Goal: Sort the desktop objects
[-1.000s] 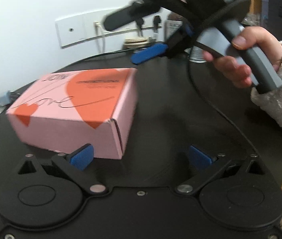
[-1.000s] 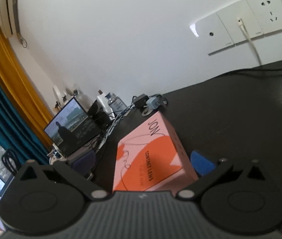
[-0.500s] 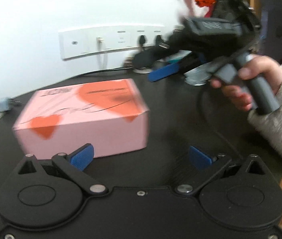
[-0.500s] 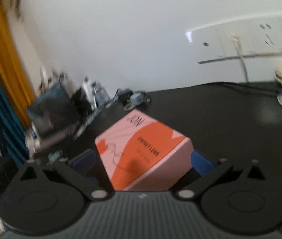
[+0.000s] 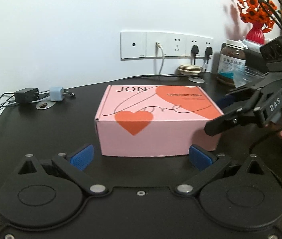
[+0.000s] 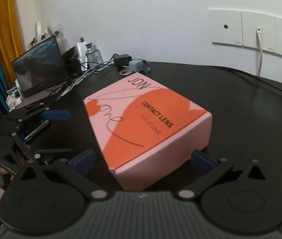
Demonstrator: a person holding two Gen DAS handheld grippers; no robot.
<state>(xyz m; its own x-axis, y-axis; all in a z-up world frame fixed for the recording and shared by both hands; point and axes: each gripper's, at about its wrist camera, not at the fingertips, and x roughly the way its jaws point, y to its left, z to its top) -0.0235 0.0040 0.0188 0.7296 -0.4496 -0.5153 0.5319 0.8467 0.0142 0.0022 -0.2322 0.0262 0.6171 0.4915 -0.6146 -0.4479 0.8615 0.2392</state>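
Both tongs spread wide, nothing gripped, flanking the pink box (image 5: 157, 119).

Left gripper (image 5: 141, 156) faces the box's front wall; right gripper (image 6: 143, 159) meets its right end, low and level. Box sits mid-desk (image 5: 41, 131). Likely best: square pads on opposite walls, close evenly.

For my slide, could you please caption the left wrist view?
Open left gripper faces a pink box on the black desk; right gripper approaches its side.

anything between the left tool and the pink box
Nothing: in the left wrist view only bare black desk separates the open left tool from the pink box.
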